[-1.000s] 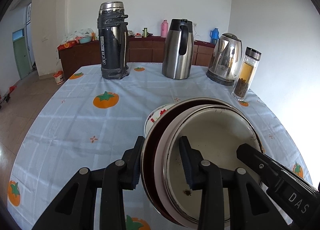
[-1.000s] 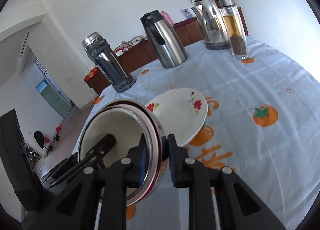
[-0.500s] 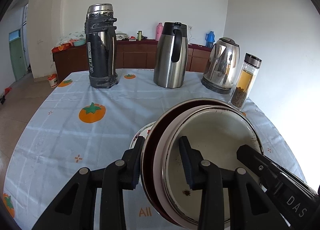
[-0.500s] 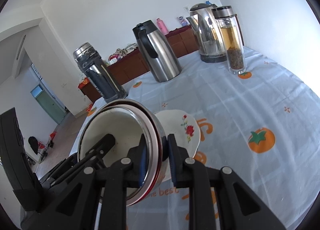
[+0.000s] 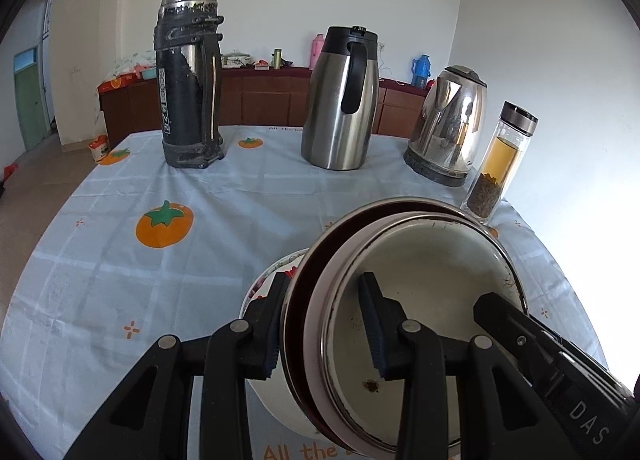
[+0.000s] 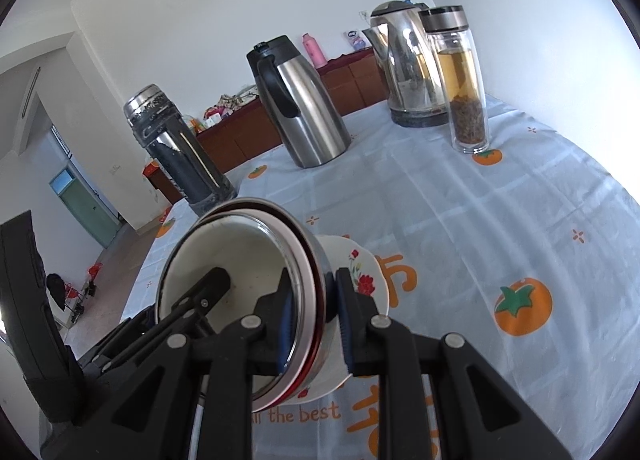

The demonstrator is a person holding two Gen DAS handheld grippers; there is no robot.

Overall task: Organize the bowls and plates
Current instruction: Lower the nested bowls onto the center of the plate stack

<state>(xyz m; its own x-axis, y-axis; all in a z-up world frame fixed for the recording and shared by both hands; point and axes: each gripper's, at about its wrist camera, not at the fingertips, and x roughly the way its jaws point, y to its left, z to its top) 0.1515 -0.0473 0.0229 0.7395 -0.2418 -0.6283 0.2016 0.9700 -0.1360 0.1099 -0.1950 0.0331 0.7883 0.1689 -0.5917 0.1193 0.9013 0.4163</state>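
A stack of nested metal bowls (image 5: 432,280), white inside with a dark red outer one, hangs tilted over the table. My left gripper (image 5: 324,324) is shut on its left rim, one pad outside and one inside. My right gripper (image 6: 316,316) is shut on the opposite rim of the stack (image 6: 224,252). One finger (image 5: 504,316) of the right gripper reaches into the bowl in the left wrist view. Right under the stack lies a white flowered dish (image 6: 360,272), mostly covered (image 5: 272,272). Whether the stack touches it I cannot tell.
At the far side of the table (image 5: 120,260) stand a black flask (image 5: 188,92), a steel jug (image 5: 340,100), a kettle (image 5: 448,124) and a glass tea bottle (image 5: 496,164). The cloth is pale blue with orange prints. A wooden sideboard runs along the back wall.
Both grippers have carried the bowl stack forward across the table. The flowered dish, earlier showing beyond the stack, now lies mostly underneath it. The grips have not changed.
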